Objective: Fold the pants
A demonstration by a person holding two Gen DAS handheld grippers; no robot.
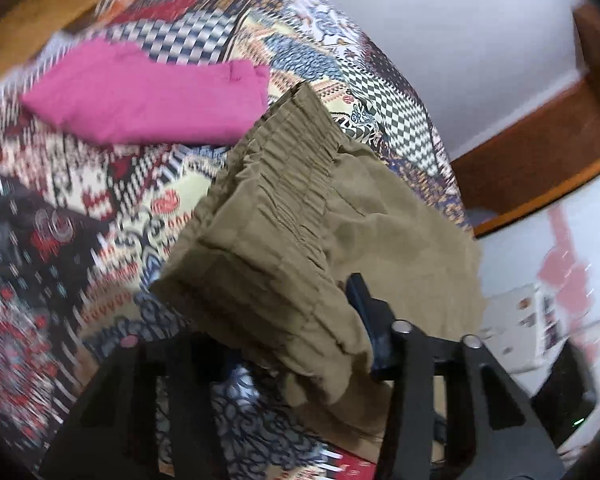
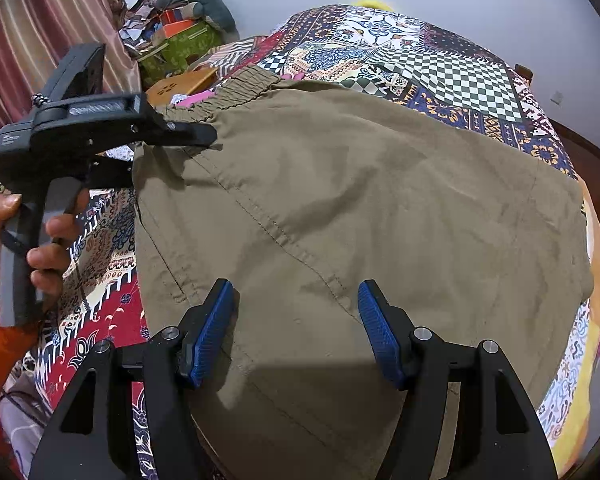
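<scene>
Pink garment [image 1: 148, 100] beyond olive pants [image 1: 300, 216]

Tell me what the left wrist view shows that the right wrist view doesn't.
Left wrist only: a folded magenta cloth garment lying on the bed beyond the waistband, mostly hidden in the right view.

Right wrist only: the right tongs open above the fabric, and the person's left hand gripping the left tongs at the waistband edge.

Both: the olive-brown cotton pants and the multicoloured patchwork bedspread.
</scene>
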